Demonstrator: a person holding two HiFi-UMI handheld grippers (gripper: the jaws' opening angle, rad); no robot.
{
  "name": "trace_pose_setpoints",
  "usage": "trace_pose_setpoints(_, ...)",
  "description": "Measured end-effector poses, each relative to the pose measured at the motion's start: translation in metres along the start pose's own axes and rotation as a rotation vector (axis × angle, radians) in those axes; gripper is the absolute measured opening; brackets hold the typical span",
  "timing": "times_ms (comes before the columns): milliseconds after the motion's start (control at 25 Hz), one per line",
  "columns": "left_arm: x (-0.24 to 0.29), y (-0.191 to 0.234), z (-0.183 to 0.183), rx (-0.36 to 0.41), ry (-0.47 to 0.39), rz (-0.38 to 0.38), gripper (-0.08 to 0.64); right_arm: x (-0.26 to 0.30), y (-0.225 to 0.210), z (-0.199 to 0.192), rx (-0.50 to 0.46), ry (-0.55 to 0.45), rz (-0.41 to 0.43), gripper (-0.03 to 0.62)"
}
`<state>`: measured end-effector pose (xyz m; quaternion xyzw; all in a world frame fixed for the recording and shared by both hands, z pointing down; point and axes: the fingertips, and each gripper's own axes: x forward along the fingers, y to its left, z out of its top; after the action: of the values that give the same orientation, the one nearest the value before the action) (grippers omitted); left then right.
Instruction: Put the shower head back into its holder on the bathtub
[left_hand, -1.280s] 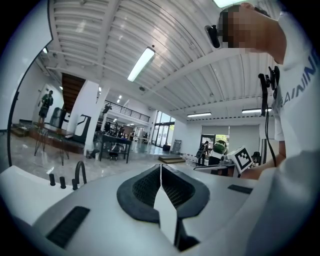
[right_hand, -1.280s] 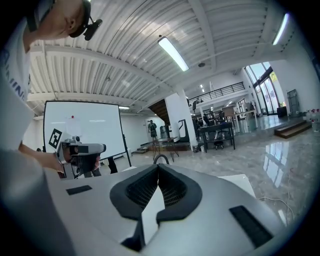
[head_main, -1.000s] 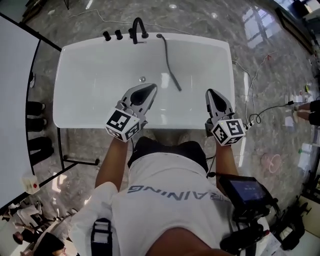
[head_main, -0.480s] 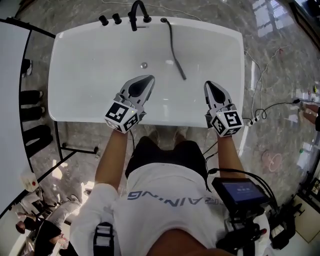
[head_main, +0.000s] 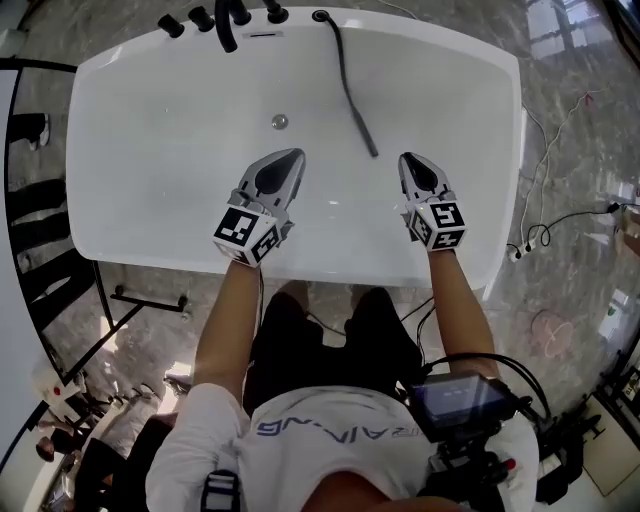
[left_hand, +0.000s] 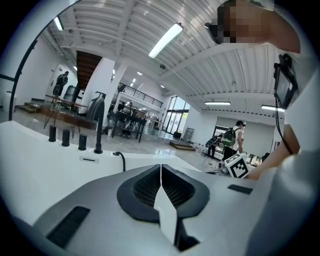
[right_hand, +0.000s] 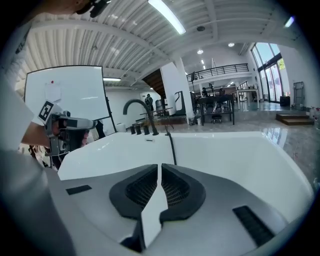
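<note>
Ahead, between both pairs of closed, empty jaws, lies the shower head (head_main: 351, 95).

Faucet (head_main: 228, 30) cut off at top edge; holder (head_main: 321, 16) too small to make out.

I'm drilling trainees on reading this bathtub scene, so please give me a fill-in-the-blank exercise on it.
1. The shower head lies ___ the white bathtub.
2. The left claw and the right claw are both ___ and hold nothing.
3. The shower head's free end lies nearer the ___ claw.

Missing words: inside; shut; right.
</note>
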<state>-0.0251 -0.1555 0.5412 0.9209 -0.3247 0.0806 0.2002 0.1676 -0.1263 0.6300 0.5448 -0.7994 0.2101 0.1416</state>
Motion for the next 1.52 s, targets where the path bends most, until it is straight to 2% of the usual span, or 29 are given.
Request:
trace_pose_setpoints(280,0.090,0.029,-0.098,-0.005,0.053,-0.010,0.023,0.085,-0.089,-0.115,0.008,0.059,-0.057,0.033)
trace_pose_setpoints(480,0.132,0.061,-0.176,0.008,0.092,-0.021,0.023,0.150,-0.107,-0.199,-0.005,0.082,-0.064,0.083)
trace_pose_setpoints(720,0.171,0.089,-0.231,-0.017,0.113,-0.006,0.023,0.214,-0.121,-0.280,-0.066,0.125,-0.050,0.161)
trace_pose_setpoints(840,0.187,0.096,-0.253,0.003,0.137,-0.024,0.023,0.236,-0.130,-0.318,-0.088,0.157,-0.050,0.188)
trace_pose_setpoints(1080,0.208,0.121,-0.291,0.002,0.155,-0.026,0.023,0.273,-0.140,-0.365,-0.096,0.180,-0.027,0.217)
trace_pose_setpoints(1520,0.236,0.151,-0.357,-0.026,0.201,-0.009,0.023,0.321,-0.152,-0.418,-0.118,0.207,-0.018,0.242)
